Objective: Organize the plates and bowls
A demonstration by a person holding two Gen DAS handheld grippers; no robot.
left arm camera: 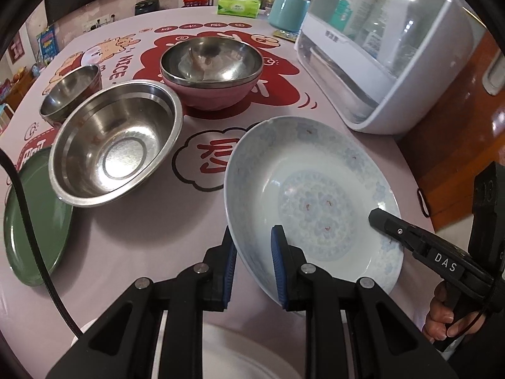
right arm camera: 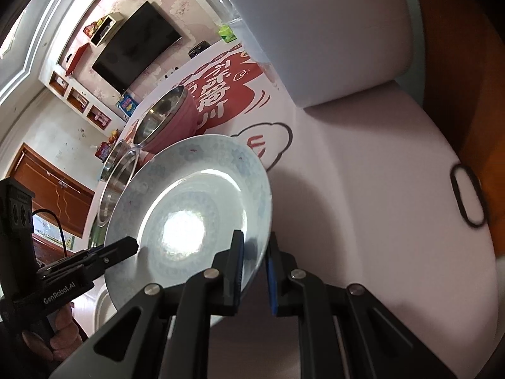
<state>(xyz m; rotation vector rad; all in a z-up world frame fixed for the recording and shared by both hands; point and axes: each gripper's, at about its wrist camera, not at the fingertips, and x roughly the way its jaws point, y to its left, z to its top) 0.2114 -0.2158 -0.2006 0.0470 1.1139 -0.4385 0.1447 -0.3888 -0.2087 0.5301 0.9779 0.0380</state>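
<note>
A pale blue patterned deep plate (left arm camera: 315, 195) is held tilted above the table by both grippers. My left gripper (left arm camera: 252, 268) is shut on its near rim. My right gripper (right arm camera: 255, 271) is shut on its opposite rim; it also shows in the left wrist view (left arm camera: 388, 224). The plate also shows in the right wrist view (right arm camera: 189, 214). A white plate (left arm camera: 240, 353) lies below my left gripper. A large steel bowl (left arm camera: 116, 142), a small steel bowl (left arm camera: 71, 93), a pink bowl (left arm camera: 211, 72) with a steel bowl nested inside, and a green plate (left arm camera: 34, 218) sit on the table.
A white dish cabinet (left arm camera: 388, 50) stands at the back right of the table. A teal canister (left arm camera: 288, 11) and a green tissue box (left arm camera: 240, 4) stand at the far edge. The table edge runs along the right, by a wooden cabinet (left arm camera: 457, 145).
</note>
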